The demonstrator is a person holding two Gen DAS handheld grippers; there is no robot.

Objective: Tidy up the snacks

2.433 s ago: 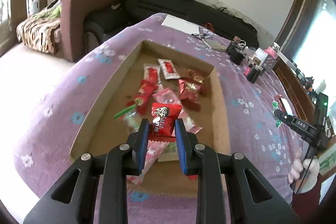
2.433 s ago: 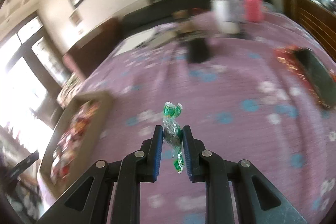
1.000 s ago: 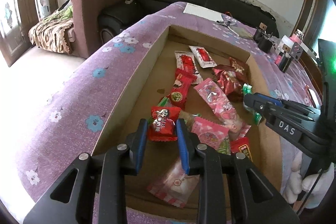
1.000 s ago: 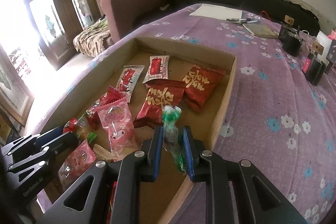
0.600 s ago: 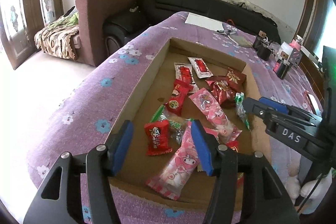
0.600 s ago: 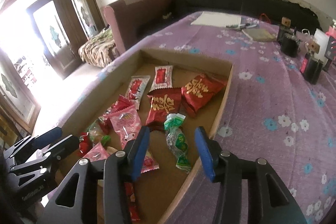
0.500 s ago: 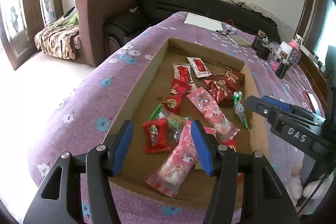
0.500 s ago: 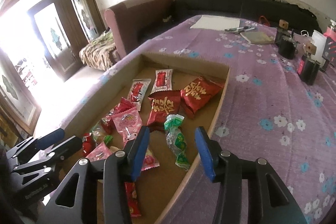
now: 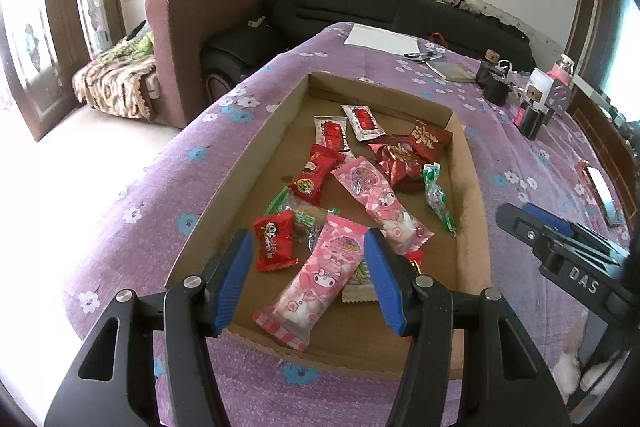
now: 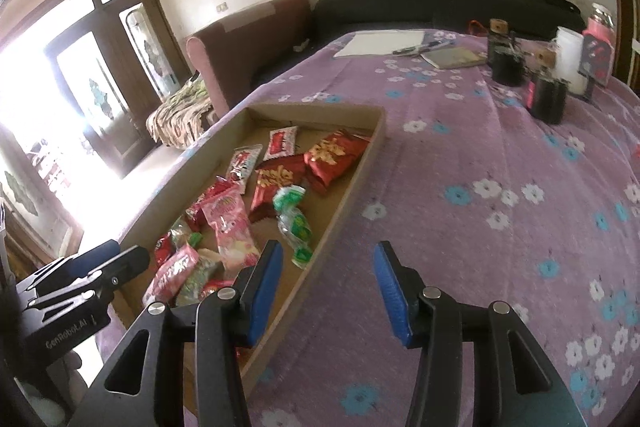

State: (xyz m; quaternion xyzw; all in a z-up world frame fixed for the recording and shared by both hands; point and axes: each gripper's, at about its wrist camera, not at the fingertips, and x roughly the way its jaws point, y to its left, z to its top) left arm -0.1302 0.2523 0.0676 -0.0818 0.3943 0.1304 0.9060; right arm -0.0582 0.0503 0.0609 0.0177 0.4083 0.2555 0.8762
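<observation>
1. Above the near end of the cardboard tray (image 9: pixel 466 171), left gripper (image 9: pixel 308 281) hangs with jaws wide, nothing between them.
2. Right gripper (image 10: pixel 326 293) also wide and empty, hanging over the tray's right wall (image 10: pixel 352 183) and the purple flowered cloth (image 10: pixel 500 155) beside it.
3. Under the left jaws: small red candy pack (image 9: pixel 276 241) near the tray's near-left corner, long pink bunny packet (image 9: pixel 318 279) lying diagonally toward the near edge.
4. Green-and-clear twisted candy (image 10: pixel 294 221) lies flat inside the tray, just beside the right wall, apart from both grippers.
5. Mid tray: second pink packet (image 9: pixel 376 201), red pack (image 9: pixel 316 173), green wrapper (image 9: pixel 296 211) partly under others.
6. Far end: two dark red foil bags (image 10: pixel 336 151) touching each other, two white-and-red sachets (image 9: pixel 362 121) side by side.
7. Tray sits on the cloth-covered table, near its left edge.
8. Table's far edge: paper sheet (image 9: pixel 380 37), pens, notebook (image 10: pixel 454 57); far right corner has black jars (image 10: pixel 548 95) and a white cup (image 10: pixel 570 61).
9. Beyond the table: brown armchair (image 9: pixel 200 27), black sofa (image 9: pixel 380 11).
</observation>
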